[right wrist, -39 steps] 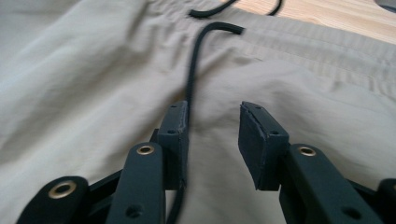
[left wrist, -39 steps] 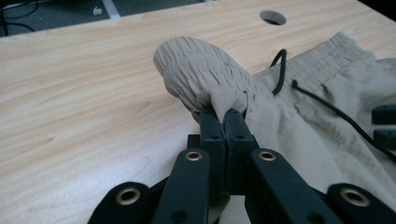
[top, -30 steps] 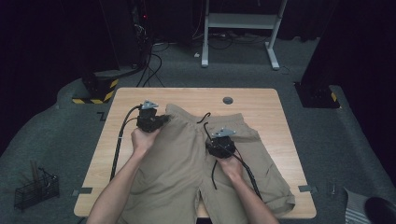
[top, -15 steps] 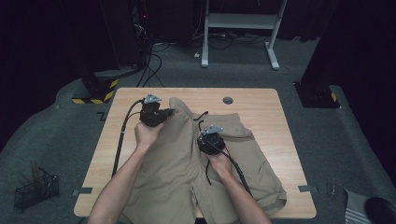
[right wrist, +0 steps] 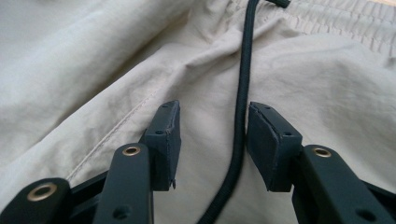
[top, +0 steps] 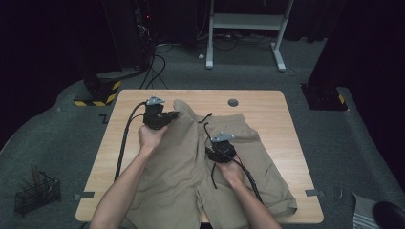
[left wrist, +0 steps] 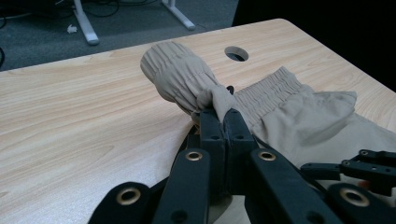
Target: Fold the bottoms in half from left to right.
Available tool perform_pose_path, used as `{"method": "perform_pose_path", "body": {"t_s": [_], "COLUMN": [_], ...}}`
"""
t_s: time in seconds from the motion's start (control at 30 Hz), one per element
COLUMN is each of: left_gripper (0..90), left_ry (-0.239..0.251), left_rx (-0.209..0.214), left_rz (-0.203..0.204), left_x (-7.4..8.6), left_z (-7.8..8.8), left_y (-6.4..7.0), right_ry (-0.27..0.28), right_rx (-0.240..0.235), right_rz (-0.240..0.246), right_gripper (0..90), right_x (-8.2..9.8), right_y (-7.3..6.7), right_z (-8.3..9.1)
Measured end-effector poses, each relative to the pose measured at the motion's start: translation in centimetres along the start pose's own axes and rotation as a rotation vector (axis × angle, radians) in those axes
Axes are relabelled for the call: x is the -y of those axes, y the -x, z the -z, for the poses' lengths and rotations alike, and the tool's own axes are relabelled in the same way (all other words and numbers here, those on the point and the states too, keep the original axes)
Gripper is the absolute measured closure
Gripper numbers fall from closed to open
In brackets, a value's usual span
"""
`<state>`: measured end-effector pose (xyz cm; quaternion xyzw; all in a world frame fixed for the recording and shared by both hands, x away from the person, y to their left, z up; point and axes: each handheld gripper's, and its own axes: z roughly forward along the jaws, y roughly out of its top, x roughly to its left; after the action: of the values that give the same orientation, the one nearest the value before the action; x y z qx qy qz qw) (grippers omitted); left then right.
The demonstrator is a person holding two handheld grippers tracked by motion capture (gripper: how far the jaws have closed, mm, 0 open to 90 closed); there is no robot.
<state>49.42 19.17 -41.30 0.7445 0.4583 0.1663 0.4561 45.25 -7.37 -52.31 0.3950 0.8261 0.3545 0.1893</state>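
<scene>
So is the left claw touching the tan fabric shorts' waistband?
Touching. The left gripper view shows the left claw shut on a pinched fold of the tan fabric shorts' elastic waistband.

Left tool (left wrist: 223, 122) clamped, right tool (right wrist: 212, 140) apart

Matt tan cloth shorts (top: 191, 167) on smooth pale wood table (top: 267, 102)

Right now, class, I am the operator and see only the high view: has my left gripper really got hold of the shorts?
Observer: Yes, the left gripper is shut on a bunched fold of the elastic waistband.
Operator: And the right one?
Observer: The right gripper has just been opening; its pads press on nothing.
Operator: Anything between them?
Observer: The black drawstring lies loose between its jaws.
</scene>
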Motion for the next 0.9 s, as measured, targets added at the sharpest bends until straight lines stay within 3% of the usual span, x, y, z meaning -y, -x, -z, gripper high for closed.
{"method": "perform_pose_path", "body": {"t_s": [0.27,0.5,0.9], "left_gripper": [88.7,88.7,88.6], "left_ry": [0.006,0.005,-0.072], "left_rx": [0.023,0.08,0.187], "left_rz": [-0.009,-0.008,-0.023], "left_x": [-0.7,-1.1,-1.3], "left_z": [0.1,-0.8,-6.3], "left_y": [0.6,2.1,6.5], "right_ry": [0.002,0.001,-0.002], "right_rx": [-0.005,-0.007,-0.014], "right_rz": [0.006,0.005,-0.001], "right_gripper": [55.0,54.9,51.7], "right_x": [-0.7,-0.9,-0.8], "right_y": [-1.2,-1.6,-1.4], "right_z": [-0.8,-1.0,-0.8]}}
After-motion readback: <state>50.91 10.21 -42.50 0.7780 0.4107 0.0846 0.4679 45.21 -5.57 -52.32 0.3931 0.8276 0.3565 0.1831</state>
